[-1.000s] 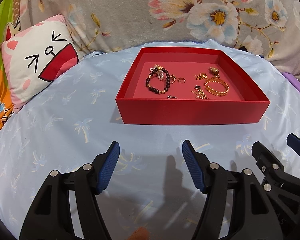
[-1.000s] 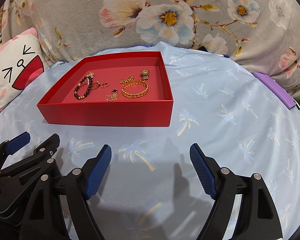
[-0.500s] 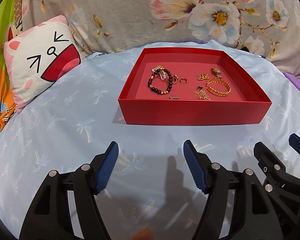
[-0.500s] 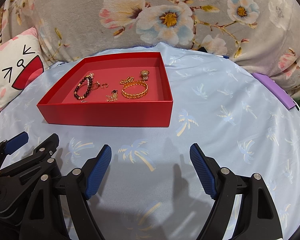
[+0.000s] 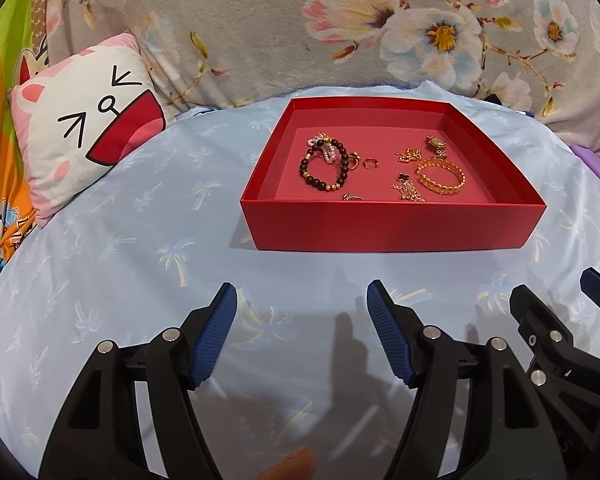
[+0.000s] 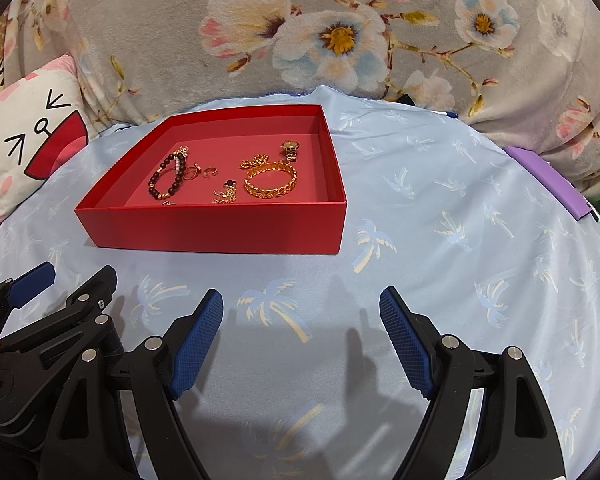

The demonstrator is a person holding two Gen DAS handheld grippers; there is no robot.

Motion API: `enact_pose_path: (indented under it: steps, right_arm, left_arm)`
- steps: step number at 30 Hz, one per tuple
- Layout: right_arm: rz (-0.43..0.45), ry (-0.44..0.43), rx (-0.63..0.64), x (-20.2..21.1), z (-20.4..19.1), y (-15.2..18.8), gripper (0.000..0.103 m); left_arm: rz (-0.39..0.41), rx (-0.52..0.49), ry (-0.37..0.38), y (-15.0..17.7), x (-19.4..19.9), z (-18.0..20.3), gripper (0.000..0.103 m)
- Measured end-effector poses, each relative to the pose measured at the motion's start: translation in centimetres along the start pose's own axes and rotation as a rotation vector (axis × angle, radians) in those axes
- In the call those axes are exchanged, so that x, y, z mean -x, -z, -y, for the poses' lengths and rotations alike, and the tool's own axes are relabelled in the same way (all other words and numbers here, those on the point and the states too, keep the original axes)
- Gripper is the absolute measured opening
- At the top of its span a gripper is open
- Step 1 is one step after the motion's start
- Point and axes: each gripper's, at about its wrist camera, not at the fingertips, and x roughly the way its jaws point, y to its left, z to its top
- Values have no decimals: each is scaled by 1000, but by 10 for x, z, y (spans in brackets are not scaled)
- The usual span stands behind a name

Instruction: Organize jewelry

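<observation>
Two grippers sit low in the frame, side by side over the pale blue sheet [image 5: 100, 216]. Left gripper [image 5: 301, 300]: blue pads spread wide, only bare sheet showing between them. Right gripper [image 6: 301, 304]: spread wider yet, nothing held. In the left wrist view the right gripper pokes in at the lower right edge; in the right wrist view the left one crowds the lower left corner.

Further up sits the red box [image 5: 392, 228], open-topped, right of centre in the left view, left of centre in the right. Inside lie a dark beaded bracelet [image 5: 323, 165], a gold bangle [image 5: 441, 176], a small ring [image 5: 370, 163], a small gold watch [image 6: 290, 147] and fine chain pieces [image 5: 409, 192]. A cartoon-face pillow [image 5: 80, 148] leans at far left, and a grey floral blanket [image 5: 340, 20] fills the top.
</observation>
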Motion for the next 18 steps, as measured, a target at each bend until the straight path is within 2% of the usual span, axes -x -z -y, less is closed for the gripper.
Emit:
enact_pose_path:
  steps: [6,11,18]
  right_arm:
    - [-1,3,1,0,0,0,79]
    - [-2,3,0,0,1,0,79]
    - [0,6,-2,0,1,0,79]
  left_arm:
    - [1,2,-5,0,0,0,66]
    - [-2,7,-19,0,-1,0,71]
    - [-1,5,-26,0,-1,0,72]
